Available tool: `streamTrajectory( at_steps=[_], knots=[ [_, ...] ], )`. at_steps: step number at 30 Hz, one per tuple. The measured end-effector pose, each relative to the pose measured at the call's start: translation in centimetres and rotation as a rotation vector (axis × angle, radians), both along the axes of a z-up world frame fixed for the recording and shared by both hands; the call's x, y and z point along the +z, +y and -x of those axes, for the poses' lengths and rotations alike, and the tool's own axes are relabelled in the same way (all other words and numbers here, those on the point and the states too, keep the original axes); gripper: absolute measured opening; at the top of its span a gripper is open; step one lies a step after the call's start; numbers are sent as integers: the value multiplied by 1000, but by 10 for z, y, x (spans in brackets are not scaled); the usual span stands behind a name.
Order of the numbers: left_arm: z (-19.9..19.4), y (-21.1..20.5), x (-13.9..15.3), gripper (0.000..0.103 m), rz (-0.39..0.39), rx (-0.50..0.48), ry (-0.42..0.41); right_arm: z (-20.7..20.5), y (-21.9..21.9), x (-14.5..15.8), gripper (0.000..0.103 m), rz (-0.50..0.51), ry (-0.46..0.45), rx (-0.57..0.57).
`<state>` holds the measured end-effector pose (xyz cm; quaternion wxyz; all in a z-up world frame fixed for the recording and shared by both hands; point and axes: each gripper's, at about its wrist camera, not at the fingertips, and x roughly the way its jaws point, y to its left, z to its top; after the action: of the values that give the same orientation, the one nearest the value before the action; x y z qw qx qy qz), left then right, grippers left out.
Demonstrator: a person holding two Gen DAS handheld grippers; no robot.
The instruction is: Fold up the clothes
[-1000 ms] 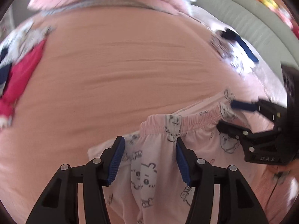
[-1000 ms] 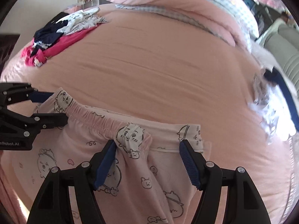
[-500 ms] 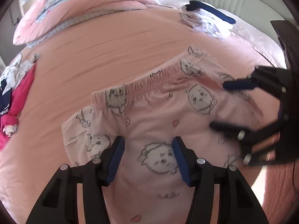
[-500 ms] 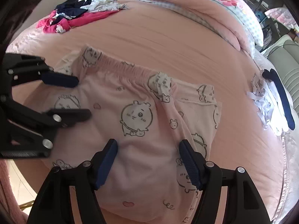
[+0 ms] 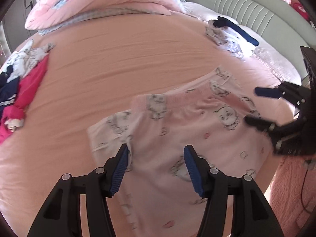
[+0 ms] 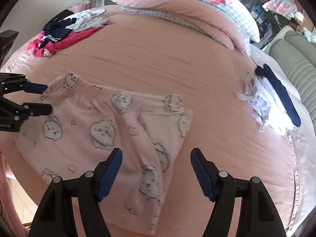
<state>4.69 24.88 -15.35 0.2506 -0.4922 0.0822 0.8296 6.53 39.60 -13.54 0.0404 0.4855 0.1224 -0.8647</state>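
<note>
My pink cartoon-print pyjama bottoms (image 6: 102,130) lie on the near part of the bed (image 6: 167,59), waistband toward the far side, with both my left hand-held gripper (image 5: 156,164) and right hand-held gripper (image 6: 156,169) spread wide above them, holding nothing. A heap of red, navy and white clothes (image 6: 65,31) sits far left, a folded quilt (image 6: 187,6) along the far edge, and a white-and-navy pile (image 6: 274,106) at the right edge. The broad middle of the sheet between these is bare.
</note>
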Motion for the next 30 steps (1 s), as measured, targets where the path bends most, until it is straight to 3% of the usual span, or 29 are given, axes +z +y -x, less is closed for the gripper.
streamTrajectory(
  at_steps=[4, 8, 12, 14, 16, 19, 22, 24, 28, 30],
  knots=[
    [3, 4, -6, 56, 88, -42, 11, -3, -24, -23, 70, -54, -65, 57],
    [6, -15, 2, 66, 192, 11, 12, -17, 9, -25, 73, -69, -77, 17],
    [-2, -17, 15, 64, 41, 147, -32, -26, 46, -11, 76, -2, -78, -102],
    [-19, 0, 18, 65, -51, 115, -33, -28, 43, -3, 76, 80, -63, -151],
    [-32, 12, 15, 65, -18, 76, -16, -31, 17, 0, 76, 121, -46, -109],
    [-47, 22, 8, 65, 63, 36, 1, -32, -18, -8, 75, 55, -53, -14],
    [-61, 28, 1, 67, 137, 9, 18, -42, -22, -24, 75, -31, -68, 26],
    [-60, 13, 0, 67, 168, 64, 17, -53, -8, -29, 76, -30, -68, 16],
    [-53, -20, 4, 68, 78, 221, -42, -59, 24, -22, 78, 9, -87, -82],
    [-53, -19, 10, 68, 35, 248, -33, -62, 32, -14, 78, 23, -73, -140]
  ],
)
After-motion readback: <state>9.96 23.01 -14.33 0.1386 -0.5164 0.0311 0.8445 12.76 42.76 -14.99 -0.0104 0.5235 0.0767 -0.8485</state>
